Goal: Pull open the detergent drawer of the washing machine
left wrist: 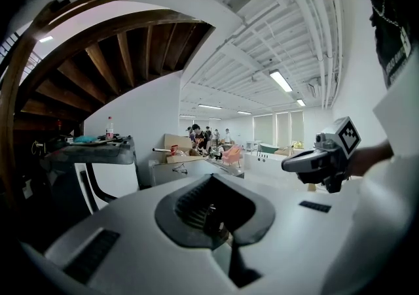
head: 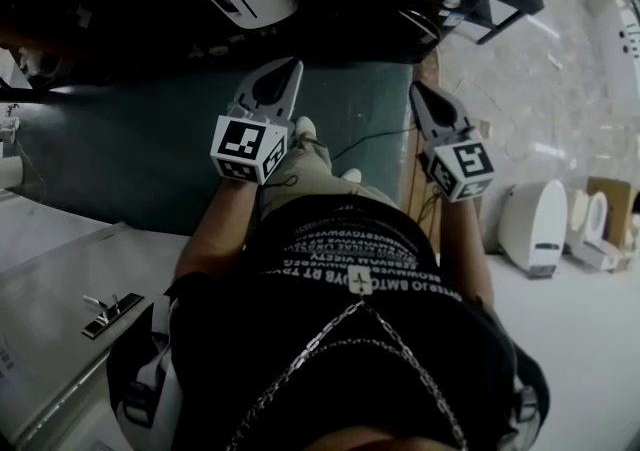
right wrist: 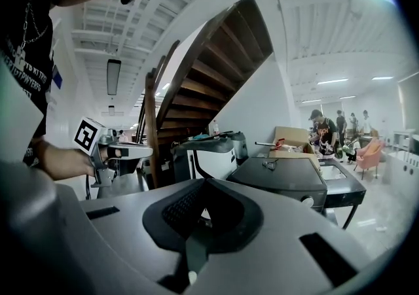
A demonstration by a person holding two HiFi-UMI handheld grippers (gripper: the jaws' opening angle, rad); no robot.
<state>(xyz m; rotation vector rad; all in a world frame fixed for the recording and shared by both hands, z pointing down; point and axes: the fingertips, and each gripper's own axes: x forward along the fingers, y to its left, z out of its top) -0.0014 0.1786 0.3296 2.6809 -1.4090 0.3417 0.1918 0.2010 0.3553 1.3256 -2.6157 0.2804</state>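
Nothing is done yet: left gripper [head: 292, 65] and right gripper [head: 418, 90], jaws together and empty, hang well apart from the washing machine [right wrist: 288, 179] at three o'clock in the right gripper view.

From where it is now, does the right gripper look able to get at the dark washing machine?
Probably not yet. The right gripper is shut and empty in open air, and the dark washing machine stands some way ahead. Nothing seems to block the path; stepping closer should do it.
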